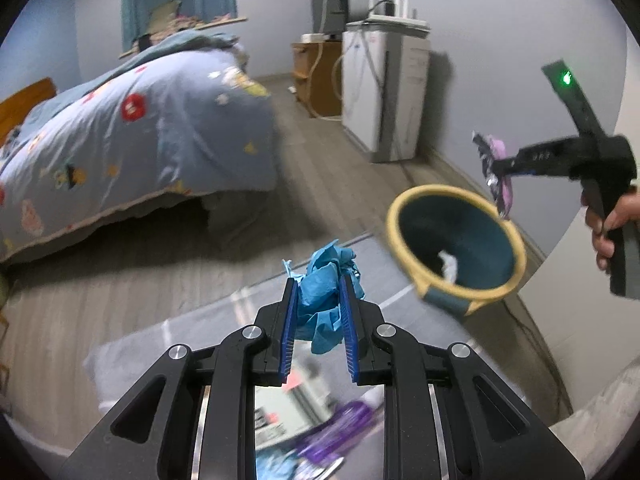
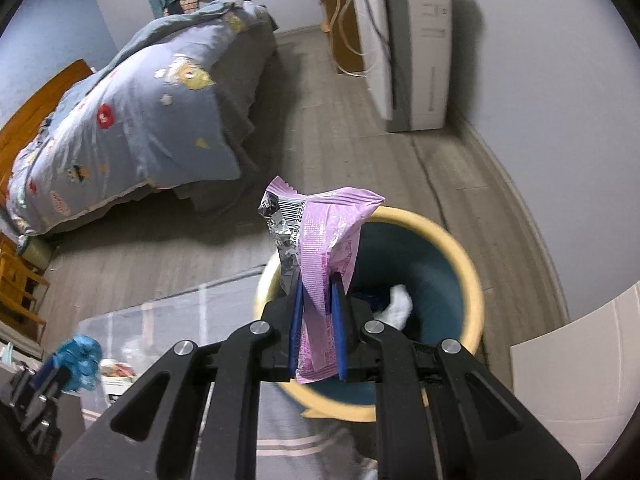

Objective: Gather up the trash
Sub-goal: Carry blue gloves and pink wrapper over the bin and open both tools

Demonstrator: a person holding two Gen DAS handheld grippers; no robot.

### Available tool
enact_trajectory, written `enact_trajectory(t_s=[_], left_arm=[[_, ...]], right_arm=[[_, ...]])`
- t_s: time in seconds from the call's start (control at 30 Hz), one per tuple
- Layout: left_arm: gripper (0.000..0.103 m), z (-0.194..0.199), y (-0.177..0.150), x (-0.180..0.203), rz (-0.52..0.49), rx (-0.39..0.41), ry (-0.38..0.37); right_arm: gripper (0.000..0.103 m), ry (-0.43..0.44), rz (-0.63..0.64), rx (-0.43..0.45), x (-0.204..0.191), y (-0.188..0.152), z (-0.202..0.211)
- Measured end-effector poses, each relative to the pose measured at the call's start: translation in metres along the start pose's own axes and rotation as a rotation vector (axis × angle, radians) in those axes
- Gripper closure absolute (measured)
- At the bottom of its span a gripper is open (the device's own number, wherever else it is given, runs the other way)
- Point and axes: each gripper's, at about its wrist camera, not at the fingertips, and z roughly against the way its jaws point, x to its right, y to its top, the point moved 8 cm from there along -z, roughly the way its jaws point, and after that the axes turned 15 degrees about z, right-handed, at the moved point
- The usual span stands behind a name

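pink wrapper (image 2: 326,240), barcode, over bin (image 2: 472,280)

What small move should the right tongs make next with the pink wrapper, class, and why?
Probably open the right tongs to drop the pink wrapper. They are shut on it, and it hangs over the mouth of the yellow-rimmed bin, where a white scrap already lies. The left tongs, holding the crumpled blue paper, look short of the bin, so they should follow.
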Motion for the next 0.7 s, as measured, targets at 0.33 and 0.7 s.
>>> enact_trajectory(t_s=[0.33,0.7], left_arm=[[0.081,-0.052,-0.016,0.079,-0.104,-0.081,-0.074],[0.081,-0.093,-0.018,0.14,-0.212,-0.112,-0.141]], right_arm=[[0.09,0.014,-0.145,-0.078,0.05,-0.028,-0.029],[0.09,-0.002,-0.207,-0.196,0.078,-0.057,-0.077]])
